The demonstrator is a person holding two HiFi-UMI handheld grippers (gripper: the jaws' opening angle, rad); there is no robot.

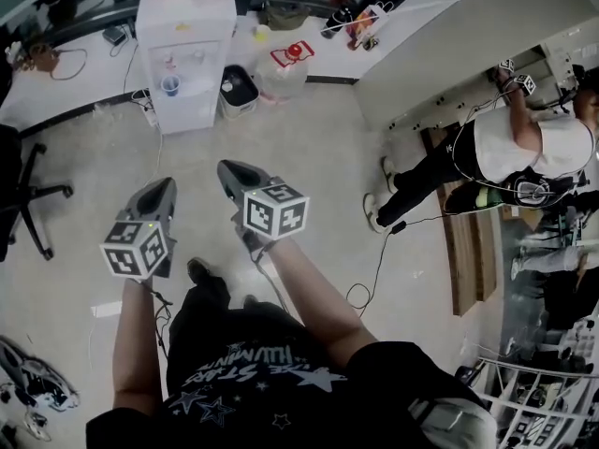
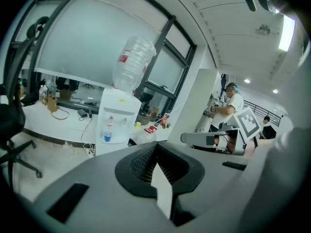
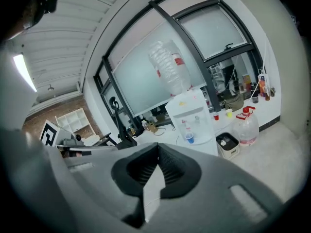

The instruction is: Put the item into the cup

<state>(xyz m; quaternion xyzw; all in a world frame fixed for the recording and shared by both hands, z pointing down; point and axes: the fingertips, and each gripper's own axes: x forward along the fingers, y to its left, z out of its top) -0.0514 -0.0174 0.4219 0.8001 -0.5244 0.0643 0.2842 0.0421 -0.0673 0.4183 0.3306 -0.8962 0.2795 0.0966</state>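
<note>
With left gripper [image 1: 167, 184] and right gripper [image 1: 227, 166] both closed on nothing and no item in sight (a worry), reaching the blue cup [image 1: 170, 84] at 11 o'clock in the water cooler [image 1: 192, 36] could mean arriving empty-handed or knocking it over.

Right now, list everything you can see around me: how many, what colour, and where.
water dispenser: one, white, by the far wall, clear bottle on top
cup: one, blue, in the dispenser's tap recess
water jug: one, clear with a red cap, on the floor right of the dispenser
small container: one, white with a black top, between dispenser and jug
office chair: one, black, left edge
other person: one, white top, dark trousers, far right
cable: one, black, on the floor near that person's feet
left gripper: one, grey, jaws together, empty
right gripper: one, grey, jaws together, empty
</note>
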